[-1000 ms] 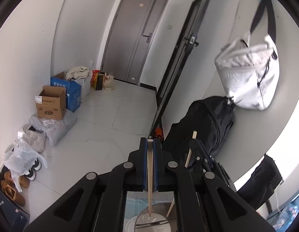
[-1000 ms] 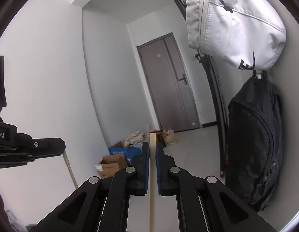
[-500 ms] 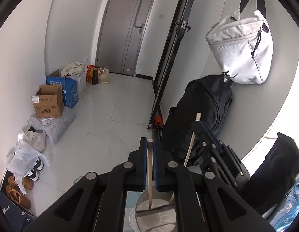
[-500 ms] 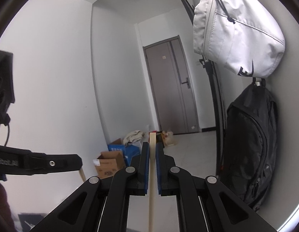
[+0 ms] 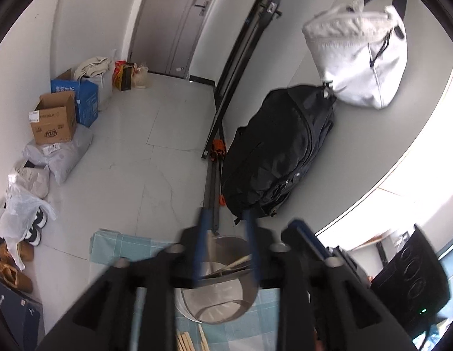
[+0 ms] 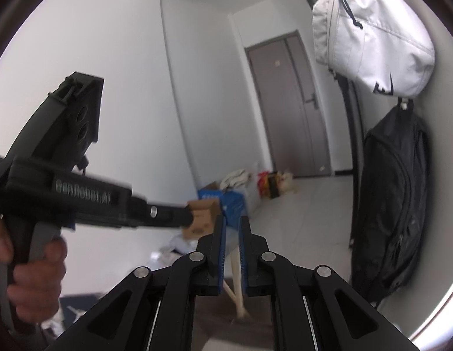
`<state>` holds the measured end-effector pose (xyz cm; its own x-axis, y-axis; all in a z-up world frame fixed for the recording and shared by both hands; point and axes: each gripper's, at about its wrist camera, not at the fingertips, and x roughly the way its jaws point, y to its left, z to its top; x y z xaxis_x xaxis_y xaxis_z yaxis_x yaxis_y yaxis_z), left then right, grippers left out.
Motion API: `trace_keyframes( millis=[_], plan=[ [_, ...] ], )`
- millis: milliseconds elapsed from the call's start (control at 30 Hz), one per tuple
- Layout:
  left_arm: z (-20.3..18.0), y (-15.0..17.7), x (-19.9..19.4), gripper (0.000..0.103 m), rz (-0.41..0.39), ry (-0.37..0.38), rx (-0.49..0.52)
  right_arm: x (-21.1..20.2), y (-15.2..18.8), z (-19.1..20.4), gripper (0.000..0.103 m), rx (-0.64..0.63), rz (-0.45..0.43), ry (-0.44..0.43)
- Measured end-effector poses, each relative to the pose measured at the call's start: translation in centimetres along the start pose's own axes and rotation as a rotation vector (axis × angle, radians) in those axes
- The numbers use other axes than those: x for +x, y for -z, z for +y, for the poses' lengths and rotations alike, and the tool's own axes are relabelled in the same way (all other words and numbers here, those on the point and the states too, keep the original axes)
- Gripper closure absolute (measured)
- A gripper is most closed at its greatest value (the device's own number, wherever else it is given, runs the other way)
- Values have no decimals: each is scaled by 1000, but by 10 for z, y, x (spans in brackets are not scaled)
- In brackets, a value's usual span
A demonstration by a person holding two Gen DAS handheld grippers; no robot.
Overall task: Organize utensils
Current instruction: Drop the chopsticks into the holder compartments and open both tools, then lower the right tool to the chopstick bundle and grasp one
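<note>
Left wrist view: left gripper (image 5: pixel 225 245), fingers spread, empty, above the metal cup (image 5: pixel 223 295) on the checked cloth (image 5: pixel 121 247) of the bench. Chopsticks (image 5: pixel 235 263) lie in the cup; judged delivered. More sticks (image 5: pixel 187 342) lie on the cloth below the cup, judged pending. Right wrist view: right gripper (image 6: pixel 232 234), fingers parted, chopstick (image 6: pixel 236 280) loose between them.

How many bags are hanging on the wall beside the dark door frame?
2. A white bag hangs highest. A black backpack hangs just below it, reaching down toward the floor. Any others may be out of frame.
</note>
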<state>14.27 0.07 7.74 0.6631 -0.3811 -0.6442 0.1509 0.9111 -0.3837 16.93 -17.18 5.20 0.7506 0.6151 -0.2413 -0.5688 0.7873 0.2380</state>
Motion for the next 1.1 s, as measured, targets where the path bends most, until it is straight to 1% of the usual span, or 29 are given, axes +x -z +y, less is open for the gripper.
trace_keyframes(
  millis=[33, 67, 100, 133, 200, 233, 333, 433, 533, 600, 633, 700, 767, 867, 967, 1100],
  plan=[
    [0, 0, -6, 59, -18, -1, -8, -4, 0, -1, 83, 14, 6, -10],
    [0, 0, -13, 52, -39, -7, -15, -9, -1, -2, 63, 29, 14, -13],
    [-1, -1, -19, 50, -52, -21, -21, -15, -1, -2, 52, 42, 16, -7],
    [-2, -1, -24, 48, -58, -26, -26, -20, -2, -3, 45, 53, 12, -7],
    [-1, -1, -34, 48, -71, -32, -43, -30, -4, -3, 45, 67, 18, -7],
    [-2, -1, -38, 47, -76, -47, -44, -36, -6, -2, 42, 68, 23, 3],
    [-5, 3, -50, 40, -92, -75, -45, -51, -10, -1, 31, 81, 24, 6],
    [-7, 9, -59, 38, -98, -99, -37, -66, -13, 3, 30, 81, 18, 8],
    [-9, 18, -66, 37, -105, -127, -28, -80, -14, 8, 20, 90, 12, 3],
    [-7, 26, -69, 33, -97, -132, -38, -88, -14, 11, 20, 91, 15, 4],
    [-6, 31, -70, 28, -94, -139, -49, -94, -14, 13, 20, 93, 18, 6],
    [-3, 39, -73, 28, -96, -146, -65, -100, -12, 16, 18, 101, 22, 4],
    [0, 48, -76, 27, -100, -159, -71, -107, -9, 18, 13, 109, 31, 3],
    [4, 63, -78, 27, -108, -182, -73, -115, 0, 23, 10, 109, 54, 6],
    [9, 79, -75, 27, -94, -195, -71, -118, 11, 27, 8, 109, 79, 10],
    [20, 100, -67, 26, -72, -224, -75, -114, 34, 29, 8, 120, 144, 12]
  ],
)
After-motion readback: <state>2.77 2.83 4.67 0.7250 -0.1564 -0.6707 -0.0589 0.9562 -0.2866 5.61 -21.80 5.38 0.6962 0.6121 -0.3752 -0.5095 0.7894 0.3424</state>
